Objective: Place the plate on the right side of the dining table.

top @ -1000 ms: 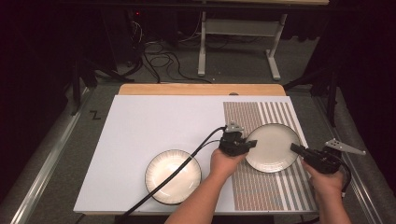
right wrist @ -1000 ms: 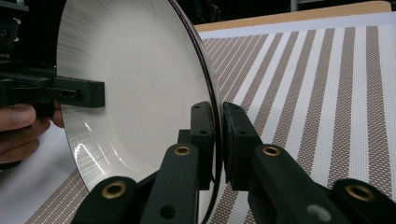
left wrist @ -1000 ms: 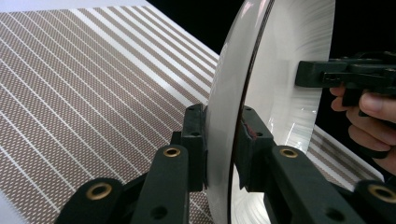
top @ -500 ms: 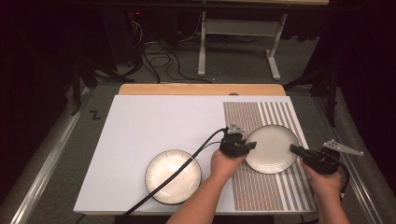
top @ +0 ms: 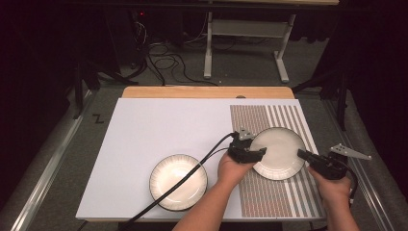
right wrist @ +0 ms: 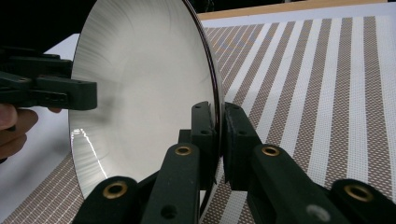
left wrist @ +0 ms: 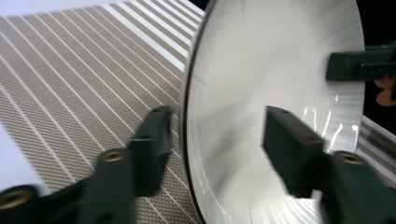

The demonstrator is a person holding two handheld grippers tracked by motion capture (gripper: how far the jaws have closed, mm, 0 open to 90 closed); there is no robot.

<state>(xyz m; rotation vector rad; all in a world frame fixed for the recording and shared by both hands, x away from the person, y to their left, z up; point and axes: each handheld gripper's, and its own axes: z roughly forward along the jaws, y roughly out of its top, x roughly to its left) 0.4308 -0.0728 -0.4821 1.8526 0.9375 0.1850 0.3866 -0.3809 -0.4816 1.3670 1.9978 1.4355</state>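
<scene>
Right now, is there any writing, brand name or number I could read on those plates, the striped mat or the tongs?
None can be read.
A black mark shaped like "Z" lies on the grey floor left of the table; whether it is a letter I cannot tell.
A reddish strip on one pad of the left tongs is too blurred to read.

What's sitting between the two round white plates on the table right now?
In the high view, the left tool, the hand holding it and its black cable lie between the left white plate and the right white plate, over the white board.
</scene>
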